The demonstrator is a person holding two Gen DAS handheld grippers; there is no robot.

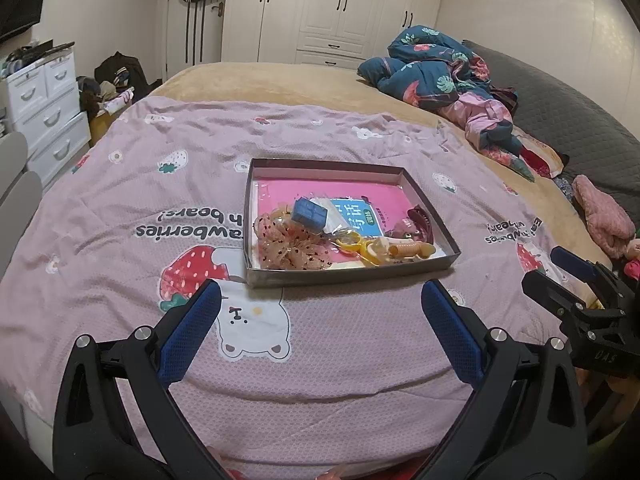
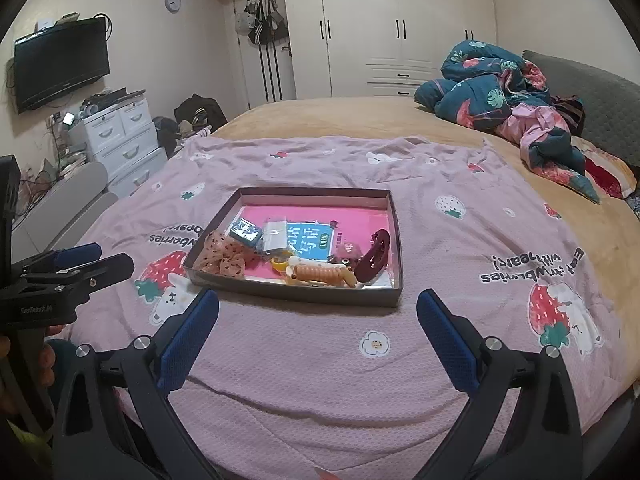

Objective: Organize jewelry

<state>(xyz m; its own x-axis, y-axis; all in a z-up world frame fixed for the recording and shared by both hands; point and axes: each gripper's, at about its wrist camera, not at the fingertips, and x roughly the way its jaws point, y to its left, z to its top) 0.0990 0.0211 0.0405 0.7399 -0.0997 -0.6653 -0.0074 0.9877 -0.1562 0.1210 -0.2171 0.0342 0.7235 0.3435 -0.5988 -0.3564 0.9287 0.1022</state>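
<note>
A shallow grey box (image 1: 348,273) (image 2: 296,289) lies on the pink strawberry bedspread, lined with a pink booklet. Inside it sit a small blue case (image 1: 309,211) (image 2: 245,230), a sheer dotted scrunchie (image 1: 289,246) (image 2: 223,257), a yellow ring (image 1: 352,245) (image 2: 279,264), a beige spiral hair tie (image 1: 408,249) (image 2: 323,273) and a dark red claw clip (image 1: 419,221) (image 2: 374,256). My left gripper (image 1: 320,298) is open, nothing between its fingers, just short of the box's near wall. My right gripper (image 2: 318,306) is open too, also in front of the box.
A crumpled teal floral quilt (image 1: 440,68) (image 2: 500,88) lies at the far right of the bed. White drawers (image 1: 44,108) (image 2: 120,136) stand left of the bed, wardrobes behind. A pink plush item (image 1: 604,216) rests at the right edge. Bare bedspread surrounds the box.
</note>
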